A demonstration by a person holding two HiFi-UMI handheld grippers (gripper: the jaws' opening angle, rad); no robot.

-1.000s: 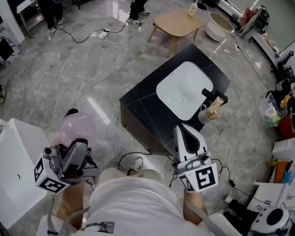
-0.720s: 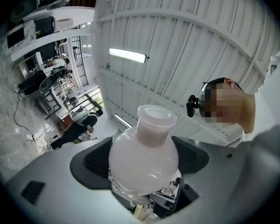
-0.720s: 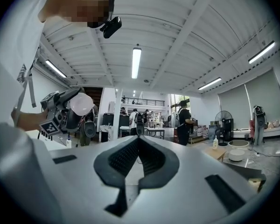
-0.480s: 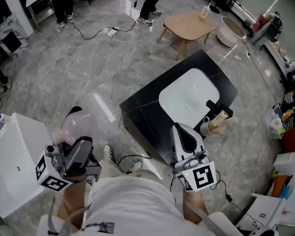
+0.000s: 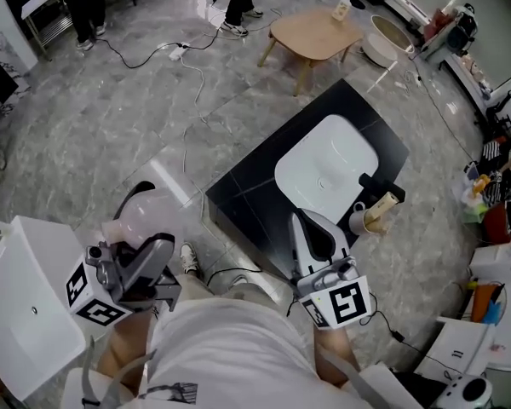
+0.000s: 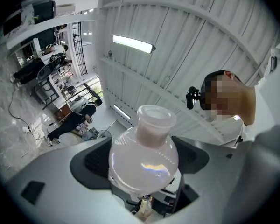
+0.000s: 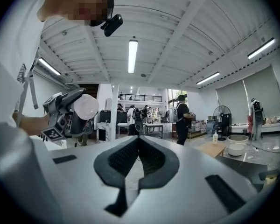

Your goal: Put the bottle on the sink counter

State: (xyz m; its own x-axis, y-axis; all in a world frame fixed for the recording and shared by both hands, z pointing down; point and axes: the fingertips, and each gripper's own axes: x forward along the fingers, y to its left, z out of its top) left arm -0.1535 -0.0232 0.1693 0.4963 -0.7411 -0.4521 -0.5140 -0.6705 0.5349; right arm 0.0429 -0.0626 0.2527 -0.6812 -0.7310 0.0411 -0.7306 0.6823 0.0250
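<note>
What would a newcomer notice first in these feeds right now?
The round, pinkish translucent bottle stands out first, clamped between the jaws of the left gripper at the person's left side. Next is the black sink counter with its white basin, on the floor just ahead. The right gripper, jaws shut and empty, is held toward that counter.
</note>
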